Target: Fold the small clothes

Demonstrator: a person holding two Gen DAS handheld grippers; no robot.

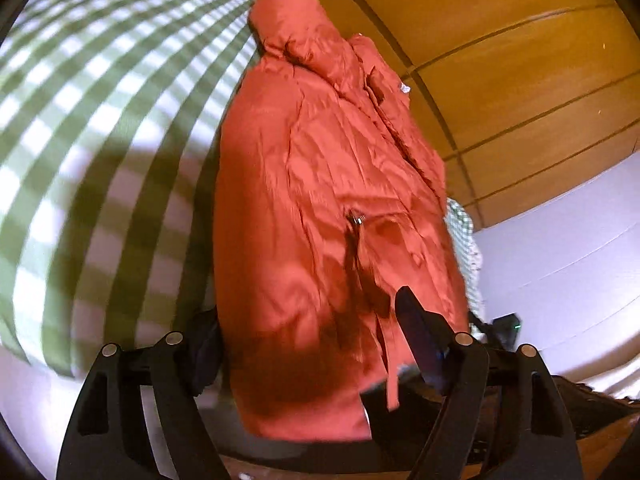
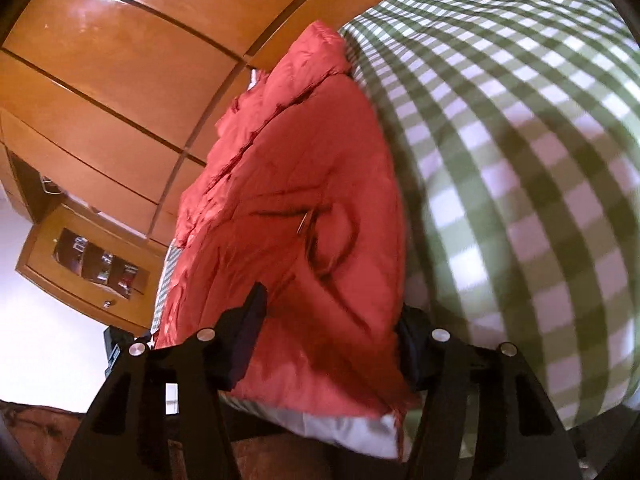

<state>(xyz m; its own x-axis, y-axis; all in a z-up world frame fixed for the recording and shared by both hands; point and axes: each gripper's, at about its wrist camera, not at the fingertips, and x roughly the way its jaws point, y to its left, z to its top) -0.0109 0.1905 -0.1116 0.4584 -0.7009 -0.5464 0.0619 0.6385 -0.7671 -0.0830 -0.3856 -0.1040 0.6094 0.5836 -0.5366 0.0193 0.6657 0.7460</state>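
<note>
A small red puffy hooded jacket lies on a green-and-white checked bedcover, its hood far from me. My left gripper has its two fingers on either side of the jacket's near hem, closed on the fabric. In the right wrist view the same jacket fills the middle, on the checked cover. My right gripper is also closed on the jacket's near edge, with fabric bunched between its fingers. A zip pull shows on the jacket front.
A wooden panelled headboard or wardrobe stands behind the bed. A wooden cabinet with a glass front is at the left of the right wrist view. A white wall is to the right. A dark device with a green light sits nearby.
</note>
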